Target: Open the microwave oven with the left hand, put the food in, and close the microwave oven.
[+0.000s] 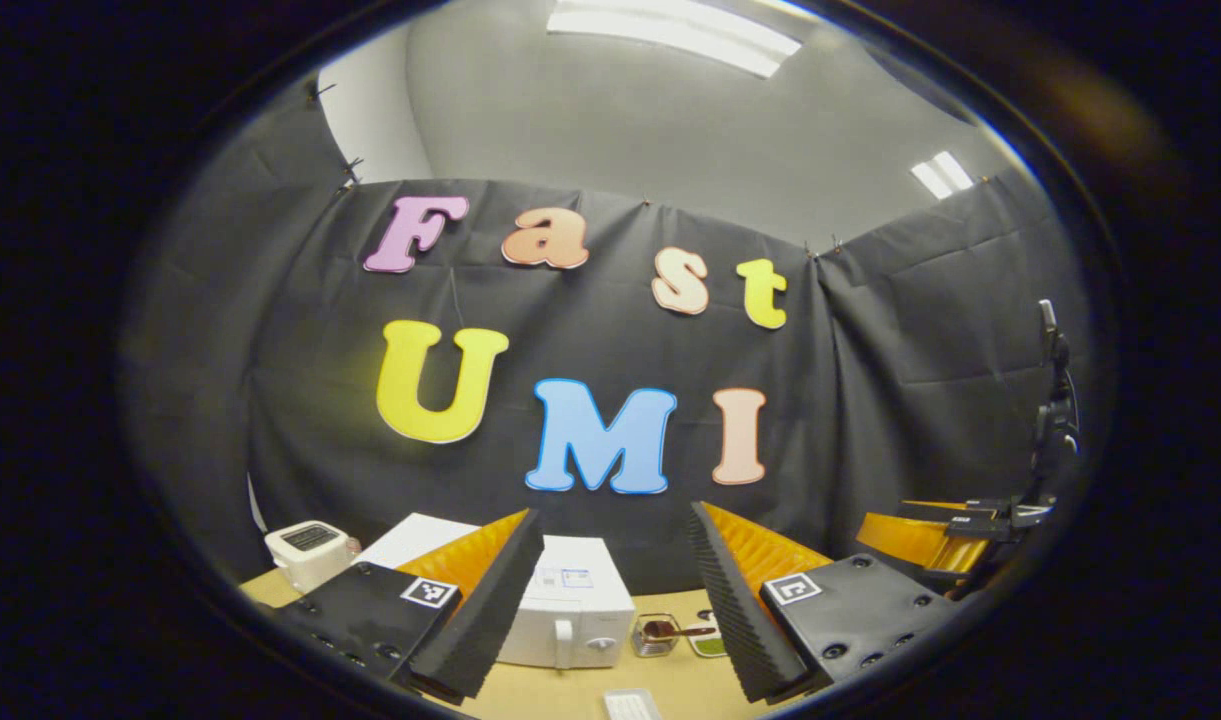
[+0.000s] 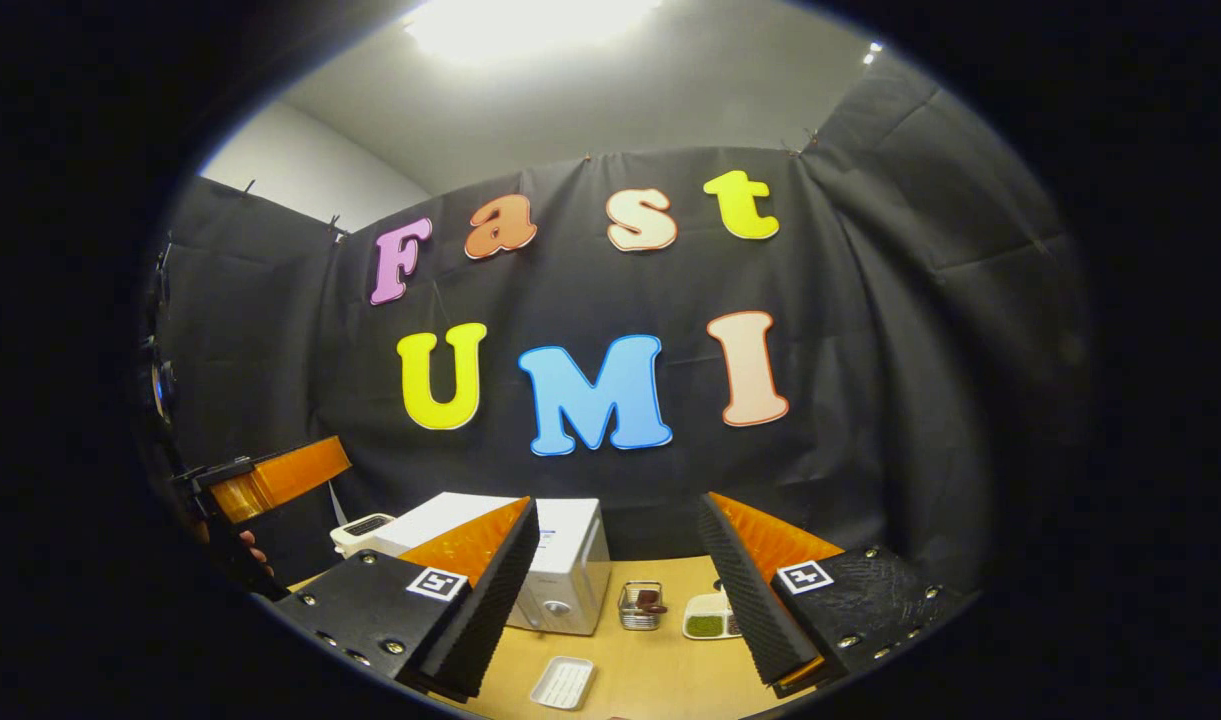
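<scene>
Wooden tabletop [image 1: 560, 690] fills the low part of both views, with black booth cloth behind it and a grey ceiling above.

Nearest in the left gripper view, the left gripper [image 1: 615, 590] hangs above the table with its fingers spread wide and nothing between them. A small white tray [image 1: 630, 705] lies on the wood just below and ahead of it. Straight on through the gap stands the microwave oven [image 1: 570, 610], door shut, its upright handle [image 1: 564, 642] on the front face slightly to the camera's left of the gap's centre, its long axis vertical. Judging by that, the left gripper is well lined up and only needs to go forward and down a little (nothing stands between).

Beside the oven, to the camera's right, sit a wire basket [image 1: 656, 635] holding brown food [image 1: 670, 630] and a small white dish [image 1: 710, 645] with something green in it. A white toaster [image 1: 308, 550] stands farther off to the left.

The right gripper [image 2: 620, 585], fingers likewise spread and empty, looks at the basket almost dead ahead, with the oven to its left, so it seems better placed for the food. At that view's left edge the left gripper shows with a hand [image 2: 255, 550] holding it.
</scene>
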A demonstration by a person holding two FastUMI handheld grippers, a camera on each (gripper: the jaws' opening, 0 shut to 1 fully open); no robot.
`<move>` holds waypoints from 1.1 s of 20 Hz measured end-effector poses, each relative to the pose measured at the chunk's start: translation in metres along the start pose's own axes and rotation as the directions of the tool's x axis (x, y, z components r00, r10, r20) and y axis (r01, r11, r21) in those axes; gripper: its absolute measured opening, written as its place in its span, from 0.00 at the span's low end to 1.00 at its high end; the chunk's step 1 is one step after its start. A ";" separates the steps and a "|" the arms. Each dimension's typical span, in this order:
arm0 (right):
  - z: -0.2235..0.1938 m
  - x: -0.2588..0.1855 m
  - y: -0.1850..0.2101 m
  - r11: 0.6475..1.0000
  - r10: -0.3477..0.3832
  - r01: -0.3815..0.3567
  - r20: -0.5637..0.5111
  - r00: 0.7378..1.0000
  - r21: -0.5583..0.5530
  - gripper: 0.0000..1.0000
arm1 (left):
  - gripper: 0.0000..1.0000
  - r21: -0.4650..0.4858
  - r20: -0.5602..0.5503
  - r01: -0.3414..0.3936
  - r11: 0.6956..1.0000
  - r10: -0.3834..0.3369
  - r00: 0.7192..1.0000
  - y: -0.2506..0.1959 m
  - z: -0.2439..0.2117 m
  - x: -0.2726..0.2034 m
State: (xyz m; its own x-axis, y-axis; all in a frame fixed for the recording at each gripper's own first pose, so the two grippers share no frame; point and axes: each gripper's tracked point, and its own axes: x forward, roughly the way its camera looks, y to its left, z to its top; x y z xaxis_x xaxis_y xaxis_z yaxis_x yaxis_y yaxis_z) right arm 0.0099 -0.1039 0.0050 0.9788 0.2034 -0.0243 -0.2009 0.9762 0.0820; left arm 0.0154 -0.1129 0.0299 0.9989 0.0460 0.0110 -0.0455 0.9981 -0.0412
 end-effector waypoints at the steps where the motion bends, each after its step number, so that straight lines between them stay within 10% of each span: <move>1: -0.006 -0.003 -0.019 1.000 0.000 0.001 0.004 1.000 -0.006 0.96 | 0.95 0.004 -0.019 0.002 1.000 -0.002 1.000 -0.021 -0.017 0.003; 12: -0.198 -0.005 -0.251 0.971 -0.171 0.182 -0.077 0.982 0.158 0.98 | 0.97 -0.144 -0.107 -0.097 0.985 0.082 0.991 -0.183 -0.276 0.045; 17: -0.283 0.008 -0.303 0.948 -0.252 0.272 -0.138 0.958 0.162 0.98 | 0.97 -0.165 -0.228 -0.203 0.965 0.163 0.960 -0.193 -0.408 0.053; 22: -0.318 0.028 -0.286 0.979 -0.166 0.180 -0.141 0.976 0.095 0.97 | 0.98 -0.004 -0.227 -0.165 0.986 0.159 0.961 -0.220 -0.464 0.057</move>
State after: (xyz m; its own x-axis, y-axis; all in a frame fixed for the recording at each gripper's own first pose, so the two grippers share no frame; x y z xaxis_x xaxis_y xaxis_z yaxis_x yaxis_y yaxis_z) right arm 0.0815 -0.3532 -0.3363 0.9829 0.0473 -0.1781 -0.0165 0.9852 0.1706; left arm 0.0883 -0.3488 -0.4240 0.9554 0.1941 -0.2226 -0.2092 0.9768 -0.0462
